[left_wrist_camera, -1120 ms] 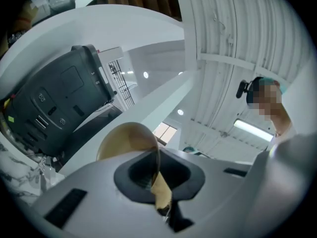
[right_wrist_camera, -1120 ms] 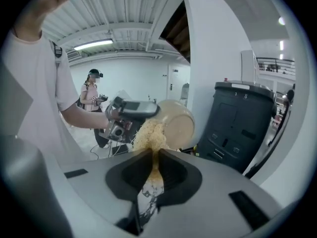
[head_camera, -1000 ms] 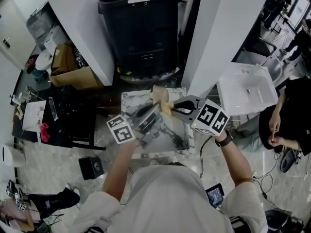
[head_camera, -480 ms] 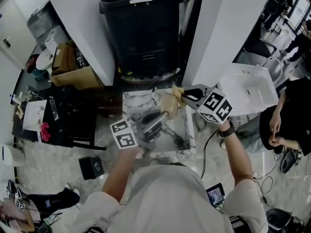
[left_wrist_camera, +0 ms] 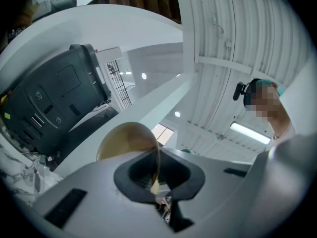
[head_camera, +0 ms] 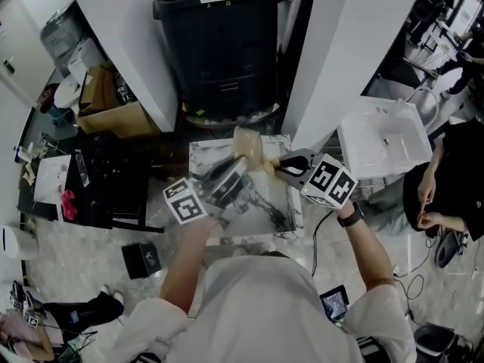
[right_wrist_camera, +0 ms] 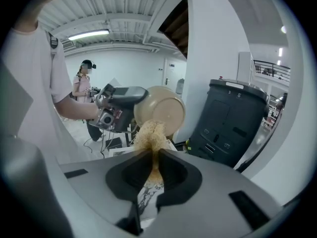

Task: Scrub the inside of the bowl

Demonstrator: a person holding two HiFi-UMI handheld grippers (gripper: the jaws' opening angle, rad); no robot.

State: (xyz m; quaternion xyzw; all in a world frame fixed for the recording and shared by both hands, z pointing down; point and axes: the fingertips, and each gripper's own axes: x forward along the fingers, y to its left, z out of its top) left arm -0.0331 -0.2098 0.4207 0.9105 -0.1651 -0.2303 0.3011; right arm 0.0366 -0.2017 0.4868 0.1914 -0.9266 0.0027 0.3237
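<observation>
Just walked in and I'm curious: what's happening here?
A person holds a tan bowl by its rim in the left gripper, lifted above a marble-patterned table. The right gripper is clamped on a tan fibrous scrubber, brought to the bowl's lower edge.

Bowl (head_camera: 246, 144): above the table's (head_camera: 281, 219) far edge
Scrub pad (head_camera: 265, 166): just right of the bowl
Bin (head_camera: 223, 44): behind the table
Box (head_camera: 113, 117): left of the bin
Basin (head_camera: 382, 138): right of the table
</observation>
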